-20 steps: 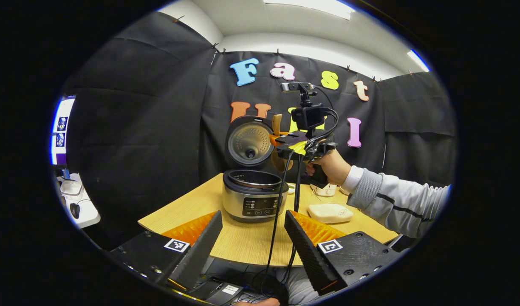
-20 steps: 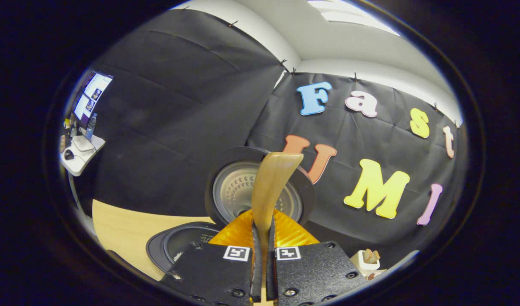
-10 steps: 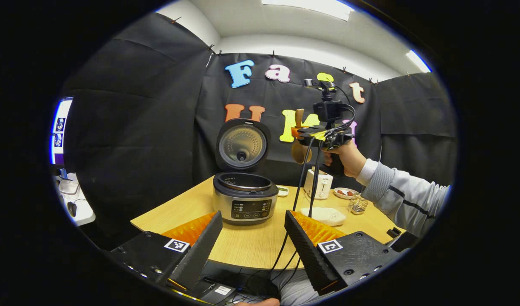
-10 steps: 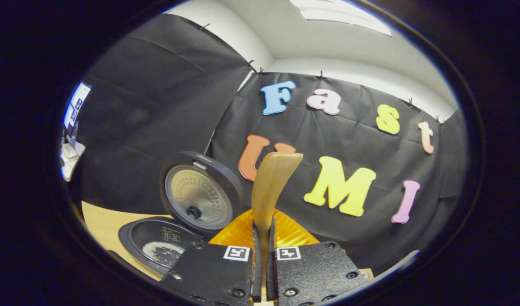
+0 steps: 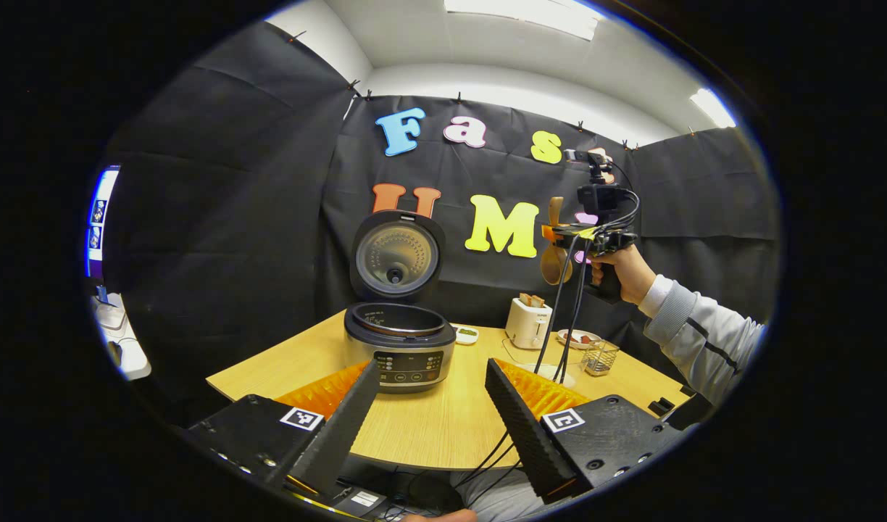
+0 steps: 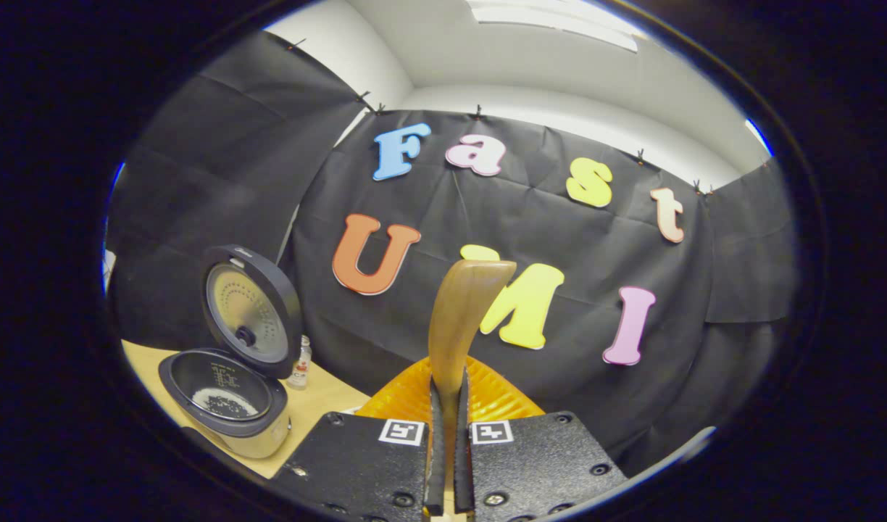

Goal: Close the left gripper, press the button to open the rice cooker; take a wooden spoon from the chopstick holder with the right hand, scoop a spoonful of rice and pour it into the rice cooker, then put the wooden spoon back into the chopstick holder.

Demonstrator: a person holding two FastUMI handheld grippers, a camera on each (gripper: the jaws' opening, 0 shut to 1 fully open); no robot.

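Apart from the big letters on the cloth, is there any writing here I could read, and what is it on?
None is legible.
rice cooker control panel: labels by the buttons, too small to read.
Inner pot: level markings, blurred.
Square black-and-white markers on the grippers: patterns, not words.
small bottle: label too small.

Silver-and-black cooker, brown wooden spoon, pale wood-grain table, white toaster, grey sleeve with dark stripe.
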